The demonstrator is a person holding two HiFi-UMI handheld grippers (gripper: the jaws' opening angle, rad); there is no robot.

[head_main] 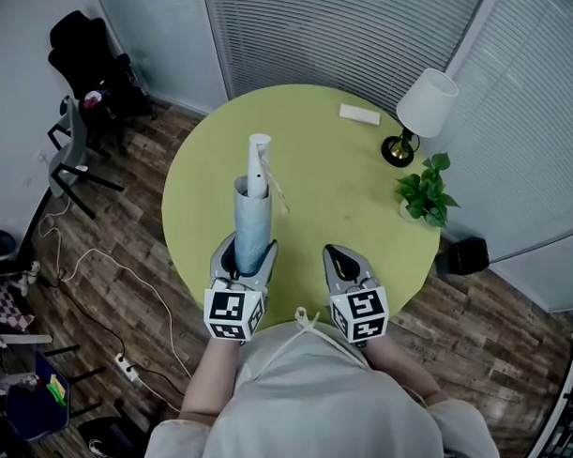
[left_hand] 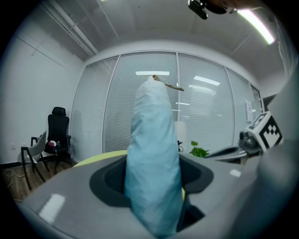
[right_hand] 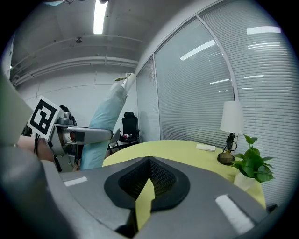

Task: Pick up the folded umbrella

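The folded umbrella (head_main: 252, 217) is light blue with a white handle (head_main: 259, 161) and a thin cord at its top. It stands nearly upright over the near left part of the round yellow-green table (head_main: 316, 177). My left gripper (head_main: 245, 254) is shut on its lower end. In the left gripper view the umbrella (left_hand: 154, 158) fills the space between the jaws of the left gripper (left_hand: 155, 189). My right gripper (head_main: 340, 257) hovers beside it to the right, shut and empty. The right gripper view shows the right gripper (right_hand: 148, 182) with its jaws together and the umbrella (right_hand: 105, 126) off to the left.
A white-shaded lamp (head_main: 424, 111), a small potted plant (head_main: 424, 195) and a flat white box (head_main: 359, 114) sit on the table's far right. Chairs (head_main: 83, 150) stand on the wood floor at left, with cables and a power strip (head_main: 127, 366). A black bin (head_main: 466, 255) is at right.
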